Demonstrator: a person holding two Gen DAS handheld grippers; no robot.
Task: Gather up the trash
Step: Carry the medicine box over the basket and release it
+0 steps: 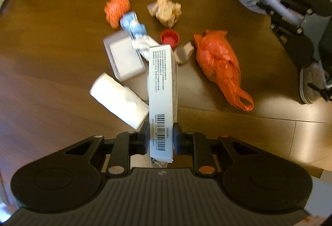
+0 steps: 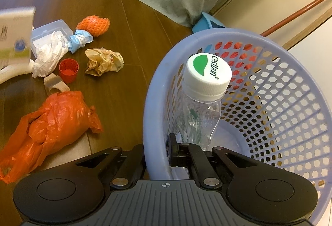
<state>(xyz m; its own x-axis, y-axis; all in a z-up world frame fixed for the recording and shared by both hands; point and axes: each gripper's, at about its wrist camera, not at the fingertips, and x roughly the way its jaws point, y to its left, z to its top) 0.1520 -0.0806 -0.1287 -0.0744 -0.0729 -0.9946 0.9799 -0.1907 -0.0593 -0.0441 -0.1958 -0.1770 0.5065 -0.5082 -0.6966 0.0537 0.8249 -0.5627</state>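
The left gripper (image 1: 161,138) is clamped on a slim white carton (image 1: 161,89), its black pads pressing the two long faces near the barcode end. The carton's near end is cut off behind the gripper body, and its small print is too blurred to read. Just left of the fingers lies a white tissue pack (image 1: 120,99), partly tucked behind the carton. Beyond it sits a clear plastic box (image 1: 122,55), with crumpled white plastic (image 1: 143,44) and a twisted blue wrapper (image 1: 132,25) against its far corner. Past the carton's far tip are a red bottle cap (image 1: 169,37) and a small beige piece (image 1: 184,52) that I cannot identify. Farther out lie orange foam netting (image 1: 116,9) and a crumpled brown paper ball (image 1: 166,9), both smeared by blur. Right of the fingers lies a knotted orange plastic bag (image 1: 217,62).

The right gripper (image 2: 156,153) is closed over the rim of a lavender plastic basket (image 2: 280,101), one finger outside the wall and one inside; the wall hides their tips. Just beyond the inner finger, a clear water bottle (image 2: 199,113) with a white and green cap stands inside the basket. All the loose trash is on the wooden floor (image 2: 128,84), left of these fingers.
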